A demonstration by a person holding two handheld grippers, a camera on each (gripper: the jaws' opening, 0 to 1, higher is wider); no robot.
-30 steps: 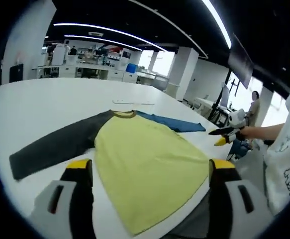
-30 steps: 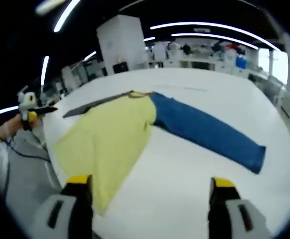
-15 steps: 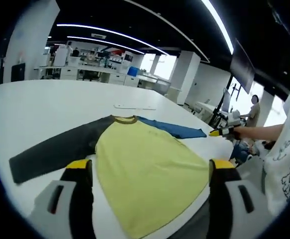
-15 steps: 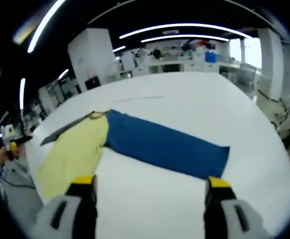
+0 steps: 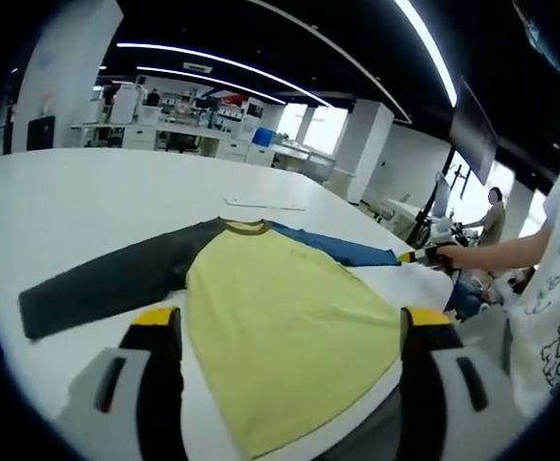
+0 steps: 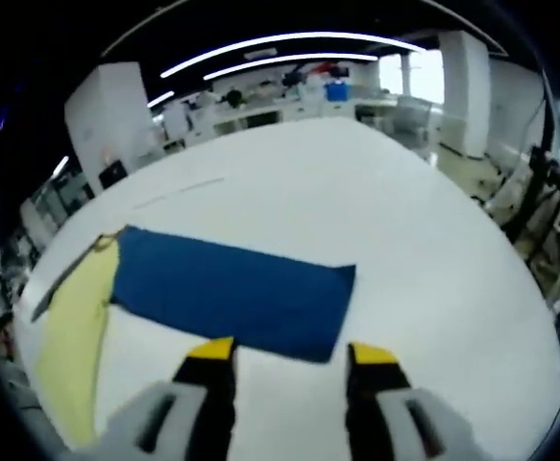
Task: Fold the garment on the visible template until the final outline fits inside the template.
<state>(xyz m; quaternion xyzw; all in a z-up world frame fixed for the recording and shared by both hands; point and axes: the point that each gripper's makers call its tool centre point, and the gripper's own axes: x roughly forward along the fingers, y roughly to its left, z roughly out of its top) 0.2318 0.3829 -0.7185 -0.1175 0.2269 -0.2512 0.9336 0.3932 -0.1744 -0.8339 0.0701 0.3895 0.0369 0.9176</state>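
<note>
garment [image 5: 280, 312] spread flat on your white table [image 5: 78, 197], seen from the left gripper view: dark grey sleeve [image 5: 107, 279] stretched out to the left, yellow body in the middle, blue sleeve [image 5: 342, 252] running off to the right. your left gripper [image 5: 284, 331] hangs over the near hem with its jaws wide and nothing between them. at the right edge your right gripper [image 5: 416, 255] sits at the blue cuff, held in your hand [image 5: 457, 255]. in the right gripper view the blue sleeve [image 6: 227, 293] lies across the table [image 6: 385, 211], its cuff end just ahead of your right gripper [image 6: 281, 353], jaws narrowed but still apart, with no cloth between them.
</note>
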